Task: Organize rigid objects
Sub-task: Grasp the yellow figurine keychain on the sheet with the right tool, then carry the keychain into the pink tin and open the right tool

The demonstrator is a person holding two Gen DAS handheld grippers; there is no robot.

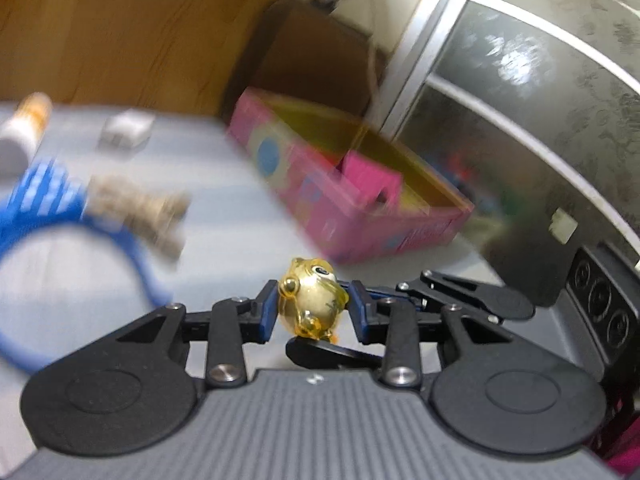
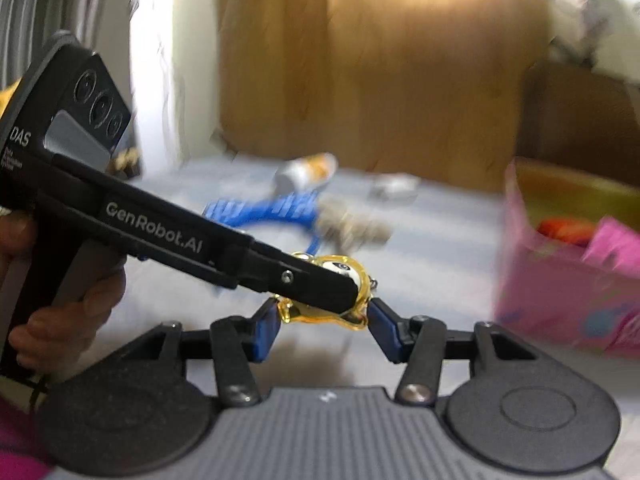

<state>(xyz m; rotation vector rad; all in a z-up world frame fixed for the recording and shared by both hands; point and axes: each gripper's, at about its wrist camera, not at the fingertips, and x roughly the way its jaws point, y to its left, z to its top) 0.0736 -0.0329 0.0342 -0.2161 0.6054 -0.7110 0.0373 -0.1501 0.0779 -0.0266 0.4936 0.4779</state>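
— Two grippers on one gold figurine [image 1: 313, 303]?
— Yes. Left gripper [image 1: 314, 312] clamps it above the bench [image 1: 224, 216]; right gripper [image 2: 322, 326] brackets it, contact unclear. Pink box [image 1: 344, 208] sits near.

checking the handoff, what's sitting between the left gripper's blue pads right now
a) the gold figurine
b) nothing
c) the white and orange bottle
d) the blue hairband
a: in the left wrist view the gold figurine sits between the blue pads of the left gripper, while the white and orange bottle and blue hairband lie out on the table.
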